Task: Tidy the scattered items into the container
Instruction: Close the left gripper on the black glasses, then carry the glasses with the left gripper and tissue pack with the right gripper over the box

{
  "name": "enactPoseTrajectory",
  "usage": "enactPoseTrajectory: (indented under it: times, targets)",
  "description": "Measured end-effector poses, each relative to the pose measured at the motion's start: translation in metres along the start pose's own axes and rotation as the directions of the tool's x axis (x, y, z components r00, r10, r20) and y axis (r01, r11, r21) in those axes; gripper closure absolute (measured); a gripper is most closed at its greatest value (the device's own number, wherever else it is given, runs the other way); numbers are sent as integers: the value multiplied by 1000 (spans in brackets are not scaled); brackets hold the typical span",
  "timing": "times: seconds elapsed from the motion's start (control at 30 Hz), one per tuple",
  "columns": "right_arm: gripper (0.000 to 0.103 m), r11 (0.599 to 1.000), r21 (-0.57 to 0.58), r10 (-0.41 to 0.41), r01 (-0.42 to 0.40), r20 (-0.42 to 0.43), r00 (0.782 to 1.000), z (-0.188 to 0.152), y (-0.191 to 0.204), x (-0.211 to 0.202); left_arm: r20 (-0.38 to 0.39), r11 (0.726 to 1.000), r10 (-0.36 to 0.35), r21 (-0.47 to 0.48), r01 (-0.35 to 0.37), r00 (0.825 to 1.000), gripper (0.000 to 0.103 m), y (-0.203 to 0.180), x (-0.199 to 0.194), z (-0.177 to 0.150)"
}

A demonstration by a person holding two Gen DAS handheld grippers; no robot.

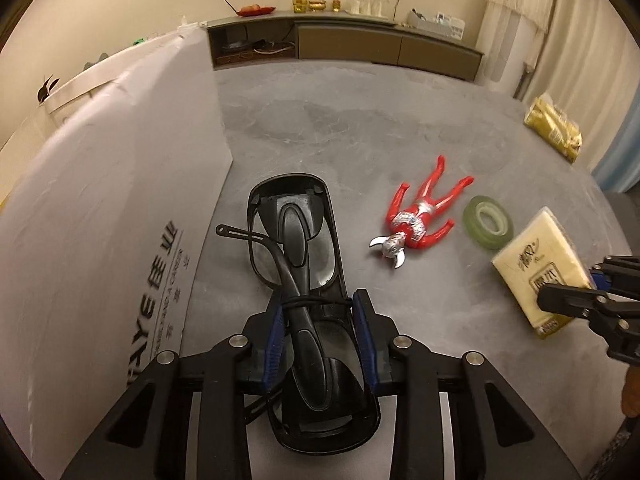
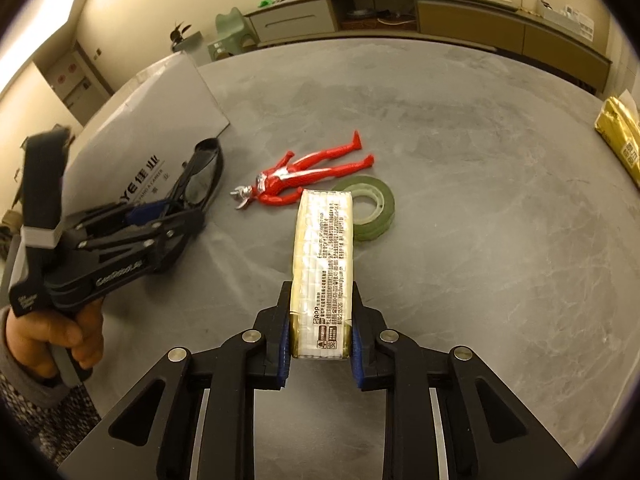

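My left gripper (image 1: 319,304) is shut on black goggles (image 1: 298,256), held just above the grey table beside the white box (image 1: 104,200). From the right wrist view the left gripper (image 2: 160,208) and the goggles (image 2: 204,176) show at the left. My right gripper (image 2: 320,316) is shut on a pale yellow tissue pack (image 2: 323,264), lifted off the table. The same pack (image 1: 540,264) appears at the right edge of the left wrist view. A red and silver toy figure (image 1: 420,216) (image 2: 304,180) and a green tape roll (image 1: 488,222) (image 2: 374,206) lie flat between the two grippers.
A gold foil packet (image 1: 554,128) (image 2: 620,144) lies at the far right of the grey table (image 2: 480,240). A low cabinet (image 1: 360,44) lines the wall behind. A person's hand (image 2: 52,332) grips the left handle. The white box's flap (image 2: 168,92) stands at the left.
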State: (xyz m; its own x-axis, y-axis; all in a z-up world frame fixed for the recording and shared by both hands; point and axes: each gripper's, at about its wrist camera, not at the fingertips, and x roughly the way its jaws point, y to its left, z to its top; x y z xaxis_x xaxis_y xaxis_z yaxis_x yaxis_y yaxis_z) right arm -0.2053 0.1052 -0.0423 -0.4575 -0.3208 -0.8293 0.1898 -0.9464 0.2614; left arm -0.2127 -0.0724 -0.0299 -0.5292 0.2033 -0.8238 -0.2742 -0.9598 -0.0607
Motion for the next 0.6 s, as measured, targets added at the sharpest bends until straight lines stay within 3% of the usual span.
enactPoseTrajectory:
  times: [0.33,0.6]
  targets:
    - [79,1000,7,20,-20,7,1000,-2,9,1,28,1000,-22,3,22,999,69,-5,-15,-4]
    - [79,998,36,40,-41,30,999,-11,24,-2,74,999,-46,14,46,996,69,-11,-68,-19]
